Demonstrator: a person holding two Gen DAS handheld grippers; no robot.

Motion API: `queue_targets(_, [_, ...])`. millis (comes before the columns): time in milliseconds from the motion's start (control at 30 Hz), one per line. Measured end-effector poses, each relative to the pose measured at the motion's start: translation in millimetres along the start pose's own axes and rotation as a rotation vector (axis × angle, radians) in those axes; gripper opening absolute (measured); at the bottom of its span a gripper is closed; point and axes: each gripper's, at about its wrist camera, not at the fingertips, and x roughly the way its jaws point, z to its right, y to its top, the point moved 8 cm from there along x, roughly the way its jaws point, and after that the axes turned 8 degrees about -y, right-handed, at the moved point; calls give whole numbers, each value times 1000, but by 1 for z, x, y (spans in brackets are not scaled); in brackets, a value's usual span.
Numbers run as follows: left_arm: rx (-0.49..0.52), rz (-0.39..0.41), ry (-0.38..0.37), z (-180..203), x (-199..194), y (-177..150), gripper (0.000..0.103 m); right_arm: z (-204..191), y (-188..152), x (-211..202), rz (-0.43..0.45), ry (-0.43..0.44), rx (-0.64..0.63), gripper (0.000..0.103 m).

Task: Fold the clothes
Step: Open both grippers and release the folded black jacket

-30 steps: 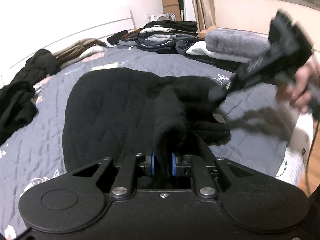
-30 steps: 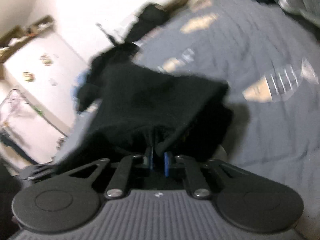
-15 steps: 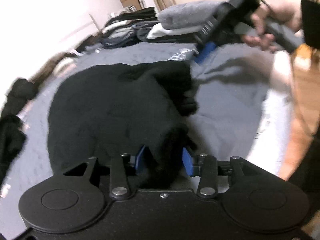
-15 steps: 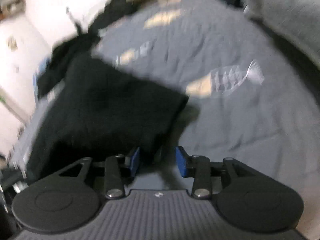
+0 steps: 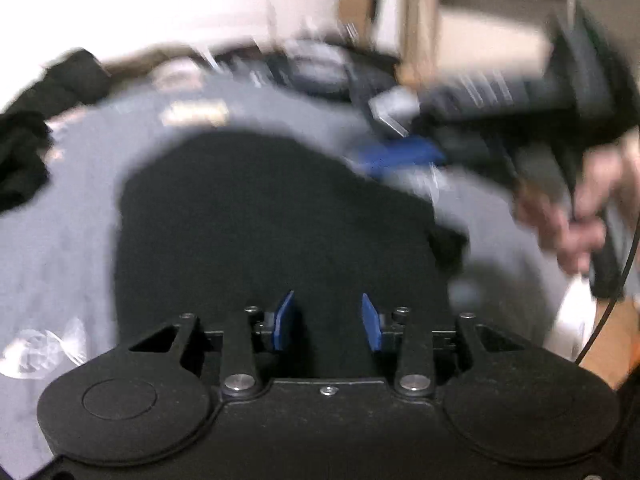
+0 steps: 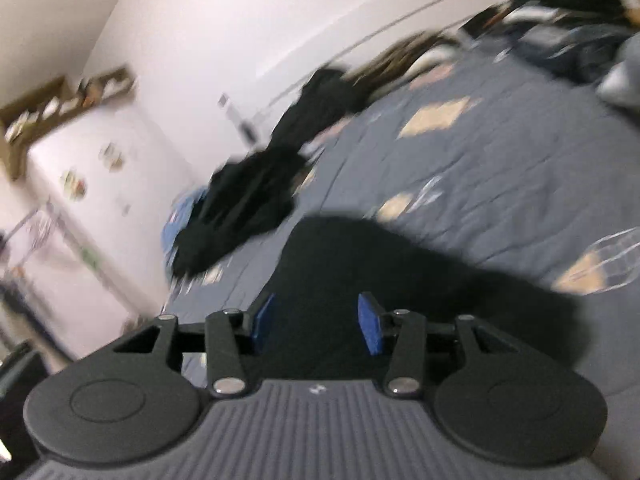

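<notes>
My left hand-held gripper (image 5: 328,322) is wide, gripping nothing; black garment (image 5: 272,240) lies flat on the bed (image 5: 60,248) just ahead of it. My right hand-held gripper (image 6: 316,322) also wide, above the garment's edge. Frames blurry.

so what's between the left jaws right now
Nothing is gripped: in the left wrist view the left gripper is open, with only the flat black garment lying beyond the gap.

Motion blur smears the right tongs (image 5: 404,156), the hand (image 5: 576,216) and far clothes piles (image 5: 320,72).
</notes>
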Motion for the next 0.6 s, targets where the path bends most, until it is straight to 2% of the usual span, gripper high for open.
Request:
queue_targets(67, [19, -75, 13, 8, 17, -23, 34, -8, -19, 16, -67, -8, -20, 45])
queue_targets(200, [56, -48, 9, 17, 12, -38, 35, 6, -46, 36, -124, -66, -89, 45])
queue_targets(267, [29, -27, -20, 12, 0, -33, 37, 6, -43, 35, -110, -57, -70, 45])
queue_targets(333, [-41, 40, -62, 0, -17, -18, 38, 7, -39, 33, -96, -48, -52, 45])
queue_targets(400, [-114, 105, -107, -12, -33, -4, 45, 8, -35, 32, -83, -38, -34, 46])
queue_targets(467, [-227, 150, -208, -26, -40, 10, 58, 9, -32, 30, -69, -29, -15, 46])
queue_targets(500, [-283, 172, -258, -34, -43, 16, 62, 9, -30, 29, -62, -24, -6, 47])
queue_targets(567, [-386, 200, -352, -56, -42, 22, 87, 10, -26, 28, -48, -15, 12, 48])
queue_targets(600, [-445, 211, -400, -68, -40, 24, 94, 11, -24, 27, -41, -11, 21, 48])
